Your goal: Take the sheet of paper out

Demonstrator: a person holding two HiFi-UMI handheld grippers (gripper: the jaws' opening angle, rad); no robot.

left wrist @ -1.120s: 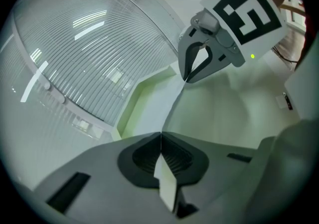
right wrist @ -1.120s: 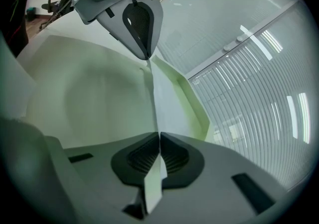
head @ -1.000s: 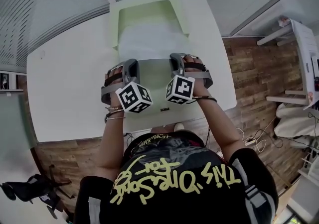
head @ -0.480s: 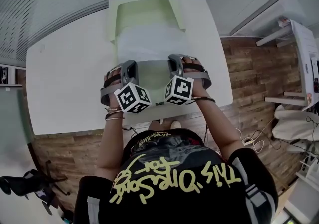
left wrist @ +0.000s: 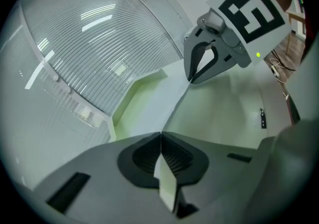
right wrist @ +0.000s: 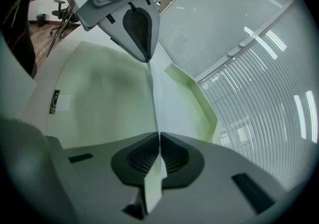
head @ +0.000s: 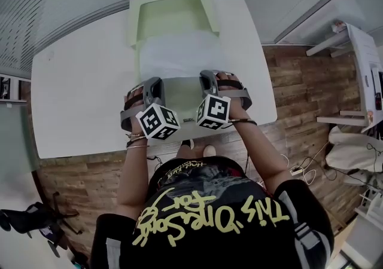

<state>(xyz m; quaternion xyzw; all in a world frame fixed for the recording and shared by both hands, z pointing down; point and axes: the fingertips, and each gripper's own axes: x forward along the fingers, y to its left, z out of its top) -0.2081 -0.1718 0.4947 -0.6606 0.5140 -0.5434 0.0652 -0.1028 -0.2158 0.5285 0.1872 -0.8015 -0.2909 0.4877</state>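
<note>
A pale green folder lies open on the white table, its raised rim at the far side. A white sheet of paper lies across it and reaches toward me. My left gripper and right gripper are both shut on the sheet's near edge, side by side. In the left gripper view the jaws pinch the thin sheet, and a strip of it pokes back through them. The right gripper view shows the same grip on the sheet. The edge runs taut between the two grippers.
A small dark label sits on the table near its front edge. A pale green surface lies beneath and between the grippers. Wooden floor lies to the right. White tables stand there too.
Both grippers have drawn back toward me together, still shut on the sheet. A little more of the sheet shows out of the folder.
</note>
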